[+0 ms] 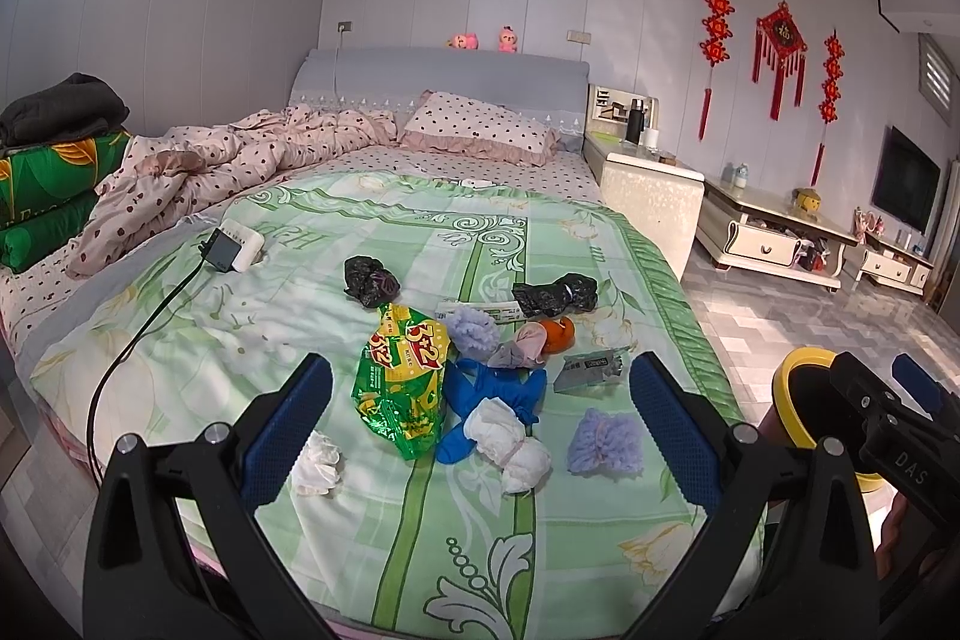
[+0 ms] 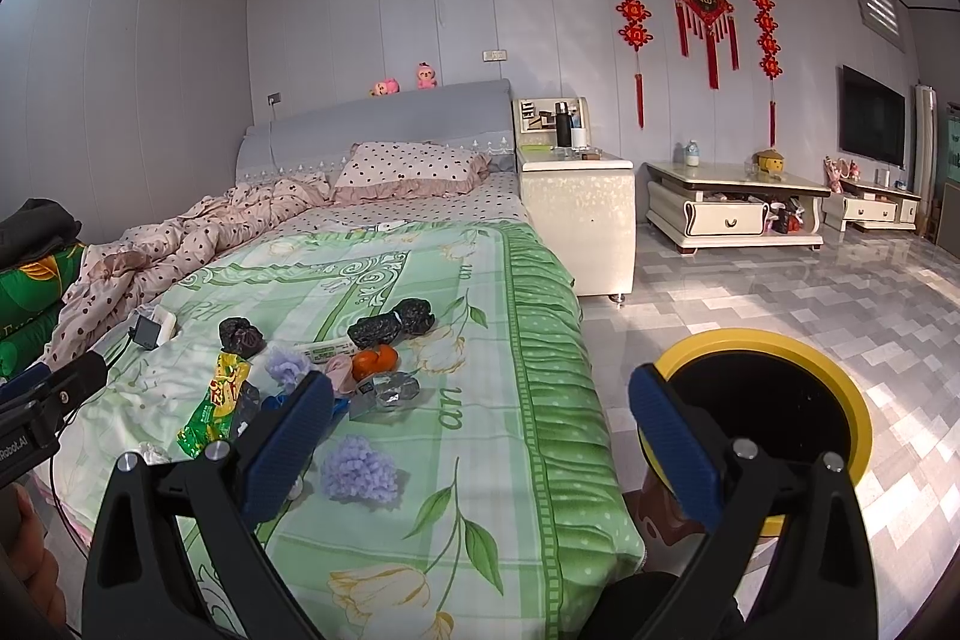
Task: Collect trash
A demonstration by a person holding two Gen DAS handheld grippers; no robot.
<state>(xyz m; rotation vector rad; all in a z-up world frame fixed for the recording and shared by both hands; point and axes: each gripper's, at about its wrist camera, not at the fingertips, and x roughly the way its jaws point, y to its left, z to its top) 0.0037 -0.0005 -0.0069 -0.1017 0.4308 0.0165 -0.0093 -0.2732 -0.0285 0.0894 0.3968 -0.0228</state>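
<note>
Trash lies in a heap on the green bedspread (image 1: 240, 340): a green snack bag (image 1: 403, 376), a blue glove (image 1: 492, 400), white tissue wads (image 1: 504, 436), two purple fluffy balls (image 1: 606, 442), two black bag wads (image 1: 555, 293), an orange peel (image 1: 558, 334) and a silver wrapper (image 1: 591, 370). My left gripper (image 1: 480, 430) is open above the heap, touching nothing. My right gripper (image 2: 480, 436) is open over the bed's right edge. A yellow-rimmed black bin (image 2: 774, 400) stands on the floor just right of it.
A white charger with a black cable (image 1: 237, 247) lies on the bed's left. A rumpled pink duvet (image 1: 228, 160) and pillow lie at the head. A white nightstand (image 2: 576, 214), a low cabinet (image 2: 738, 208) and tiled floor are to the right.
</note>
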